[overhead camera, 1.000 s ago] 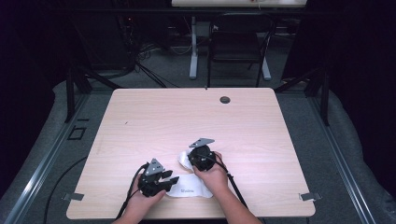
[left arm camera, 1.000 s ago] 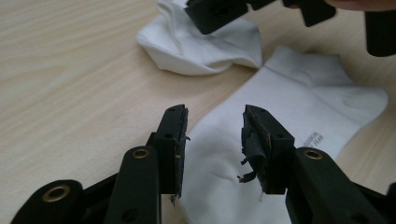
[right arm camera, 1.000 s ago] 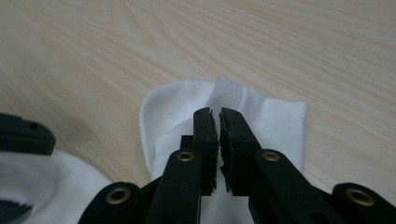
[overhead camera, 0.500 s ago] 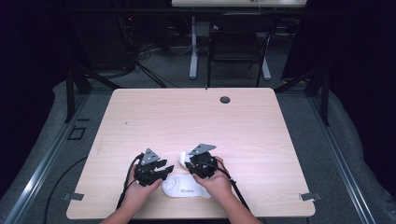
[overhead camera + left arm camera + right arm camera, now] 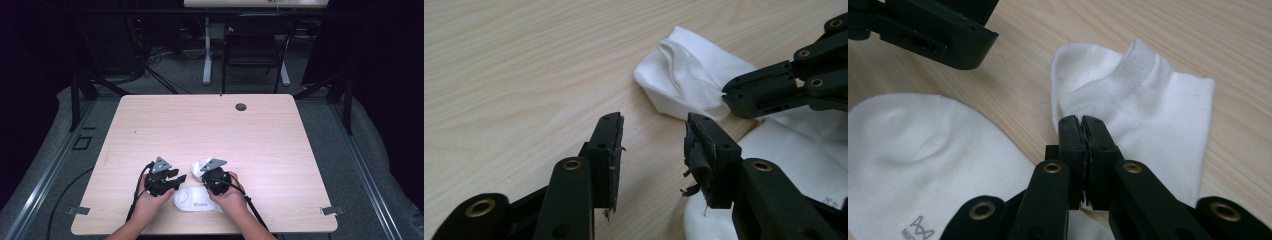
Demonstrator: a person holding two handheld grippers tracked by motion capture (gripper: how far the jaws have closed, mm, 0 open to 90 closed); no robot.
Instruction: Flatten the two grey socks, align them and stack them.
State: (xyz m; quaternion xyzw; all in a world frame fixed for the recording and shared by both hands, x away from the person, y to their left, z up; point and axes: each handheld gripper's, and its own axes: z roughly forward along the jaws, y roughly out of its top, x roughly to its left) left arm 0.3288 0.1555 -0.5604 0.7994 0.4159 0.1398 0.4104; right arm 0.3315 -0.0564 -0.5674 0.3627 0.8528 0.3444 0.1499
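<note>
A white sock [image 5: 196, 200] with a small grey logo lies flat near the table's front edge. Its ribbed cuff end [image 5: 1143, 95] is bunched up off the wood. My right gripper [image 5: 1083, 123] has just been closing and is now shut on that cuff fabric; in the high view the right gripper [image 5: 204, 173] points left over the sock. My left gripper [image 5: 651, 145] hovers open just left of the cuff [image 5: 684, 75], with bare wood between its fingers. In the high view the left gripper [image 5: 178, 178] points right, close to the right one.
The light wooden table [image 5: 210, 130] has a dark round grommet [image 5: 241, 107] at its far edge. A chair [image 5: 255, 45] and a table leg stand on the floor beyond. Cables trail from both grippers toward the front edge.
Both hands have shifted only slightly. The two grippers now sit closer together over the sock's cuff end.
</note>
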